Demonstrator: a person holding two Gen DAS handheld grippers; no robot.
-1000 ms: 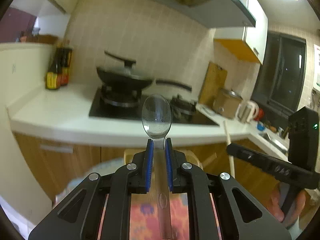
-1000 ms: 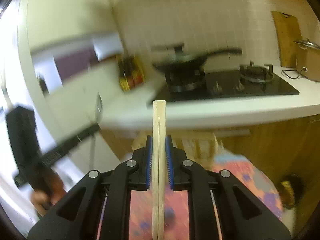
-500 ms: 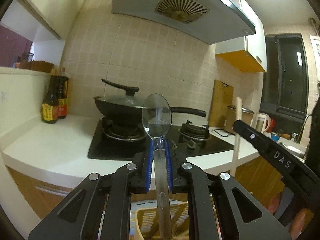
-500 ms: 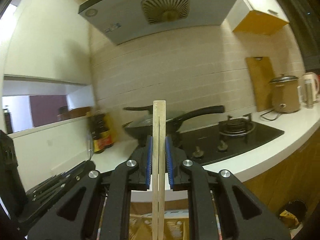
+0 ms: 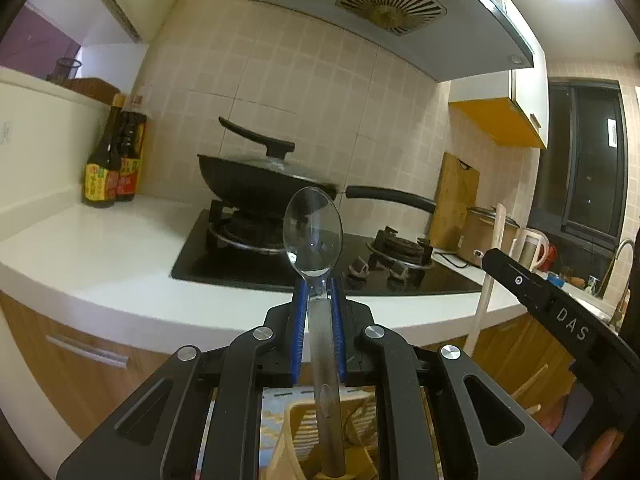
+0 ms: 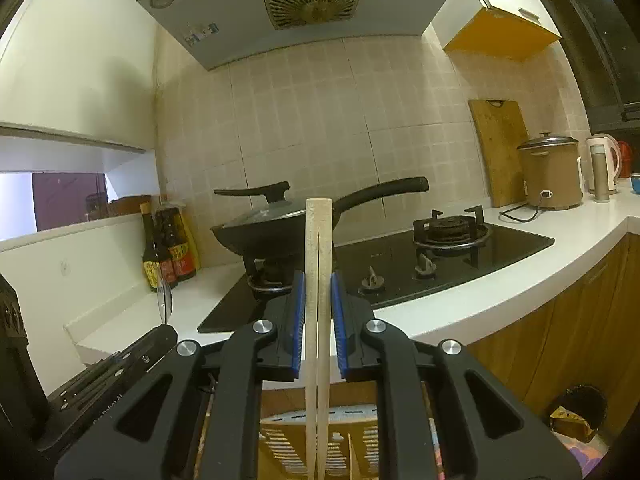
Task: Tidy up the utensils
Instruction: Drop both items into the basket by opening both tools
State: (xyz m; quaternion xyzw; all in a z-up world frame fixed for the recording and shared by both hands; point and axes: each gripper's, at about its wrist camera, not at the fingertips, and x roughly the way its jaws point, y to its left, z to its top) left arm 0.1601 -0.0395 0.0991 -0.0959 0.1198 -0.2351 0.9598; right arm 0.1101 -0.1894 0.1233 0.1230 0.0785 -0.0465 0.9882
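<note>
My left gripper point(image 5: 318, 292) is shut on a clear plastic spoon point(image 5: 313, 232), held upright with its bowl up; its handle runs down into a yellow slotted utensil holder point(image 5: 298, 424) below. My right gripper point(image 6: 318, 284) is shut on a pair of wooden chopsticks point(image 6: 319, 232), also upright, above a yellow slotted holder point(image 6: 280, 444). The right gripper and its chopsticks point(image 5: 494, 240) show at the right of the left wrist view. The left gripper's body and the spoon point(image 6: 165, 300) show at the lower left of the right wrist view.
A white counter point(image 5: 100, 256) carries a black gas hob point(image 5: 280, 264) with a lidded wok point(image 5: 256, 180). Sauce bottles point(image 5: 112, 168) stand at the left. A cutting board point(image 6: 500, 152), rice cooker point(image 6: 550, 172) and kettle point(image 6: 602, 164) stand at the right. Wooden cabinets point(image 6: 560, 352) lie below.
Both grippers have tilted up from the table to face the stove wall. The spoon and the chopsticks stay clamped. The yellow holders have come into view beneath them.
</note>
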